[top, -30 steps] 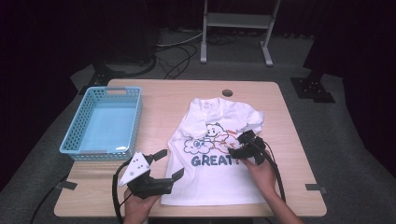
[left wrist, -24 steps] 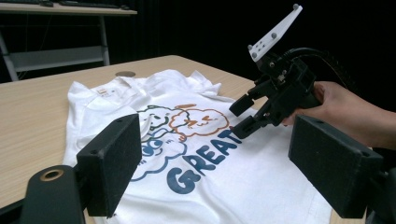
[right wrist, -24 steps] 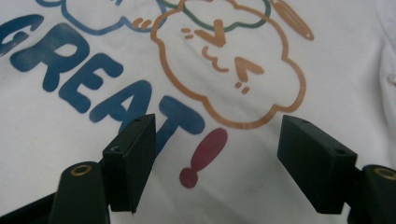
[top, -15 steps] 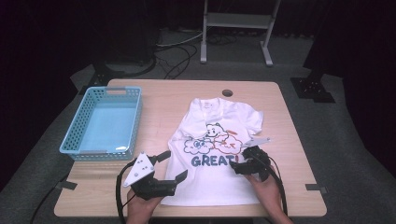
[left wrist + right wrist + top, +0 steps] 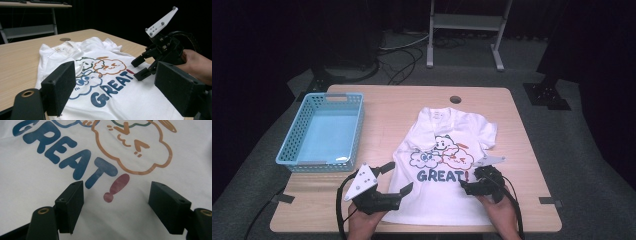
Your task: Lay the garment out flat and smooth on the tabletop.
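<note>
On the wooden table (image 5: 387, 115) a white T-shirt (image 5: 447, 200) lies flat, print up (blue basket (image 5: 319, 129) well to its left). The right gripper (image 5: 466, 187) hovers, jaws apart, beside the red exclamation mark (image 5: 116, 187); the left gripper (image 5: 393, 177), jaws spread too, sits at the shirt's lower left edge.

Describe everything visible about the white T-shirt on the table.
The white T-shirt looks like soft cotton and lies front up, roughly flat, on the wooden table, collar toward the far edge, with some creases and its sleeves folded in. The print shows cartoon clouds in blue, green and orange above blue "GREAT" with a red exclamation mark. The right gripper hangs open over the exclamation mark; whether it touches the cloth is unclear. The left gripper, open, sits by the lower left hem.
</note>
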